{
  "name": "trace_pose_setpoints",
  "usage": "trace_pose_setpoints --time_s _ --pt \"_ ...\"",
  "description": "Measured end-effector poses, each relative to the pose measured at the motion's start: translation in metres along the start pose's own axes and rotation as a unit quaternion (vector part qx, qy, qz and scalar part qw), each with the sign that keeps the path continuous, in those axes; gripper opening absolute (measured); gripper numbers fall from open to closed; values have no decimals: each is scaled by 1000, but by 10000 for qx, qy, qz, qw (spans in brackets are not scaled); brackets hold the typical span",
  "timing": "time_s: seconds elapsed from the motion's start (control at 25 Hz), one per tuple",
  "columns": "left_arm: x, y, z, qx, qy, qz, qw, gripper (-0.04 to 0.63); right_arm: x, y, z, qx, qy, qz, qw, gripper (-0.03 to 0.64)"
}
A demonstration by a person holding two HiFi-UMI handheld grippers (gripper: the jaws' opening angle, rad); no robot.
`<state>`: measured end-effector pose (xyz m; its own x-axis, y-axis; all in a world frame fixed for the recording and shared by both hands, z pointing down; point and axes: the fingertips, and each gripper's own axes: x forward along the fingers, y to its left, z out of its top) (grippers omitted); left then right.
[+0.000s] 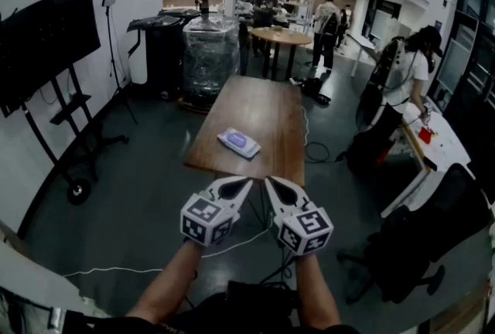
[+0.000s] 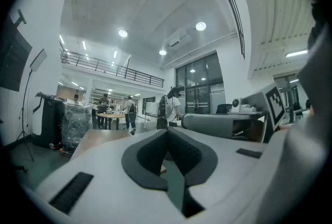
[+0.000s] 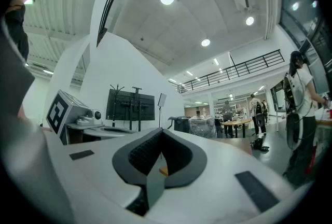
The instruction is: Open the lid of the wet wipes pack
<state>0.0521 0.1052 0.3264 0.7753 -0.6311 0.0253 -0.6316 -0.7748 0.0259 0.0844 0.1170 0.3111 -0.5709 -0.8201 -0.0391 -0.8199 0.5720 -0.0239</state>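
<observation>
The wet wipes pack [image 1: 238, 142], white with a purple lid, lies flat near the front end of a long wooden table [image 1: 267, 104]. Both grippers are held side by side in the air short of the table's near edge, pointing level toward it. My left gripper [image 1: 241, 184] has its tips together with nothing between them. My right gripper [image 1: 272, 184] is likewise shut and empty. In the left gripper view the jaw tips [image 2: 167, 133] meet, and the pack is hidden behind them. In the right gripper view the tips [image 3: 160, 135] also touch.
A TV stand [image 1: 54, 85] stands at the left and a wrapped pallet [image 1: 209, 54] beyond the table's far end. A person [image 1: 402, 85] works at a white desk on the right. A black office chair [image 1: 418, 247] sits at my right, and cables [image 1: 232, 243] lie on the floor.
</observation>
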Motion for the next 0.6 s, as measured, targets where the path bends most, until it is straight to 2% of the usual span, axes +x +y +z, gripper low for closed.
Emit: trace_pose_setpoints --time_s 0.6 --pt "-9 15 -3 -30 19 -87 10000 -5 16 8 -1 32 -16 -135 9999 11"
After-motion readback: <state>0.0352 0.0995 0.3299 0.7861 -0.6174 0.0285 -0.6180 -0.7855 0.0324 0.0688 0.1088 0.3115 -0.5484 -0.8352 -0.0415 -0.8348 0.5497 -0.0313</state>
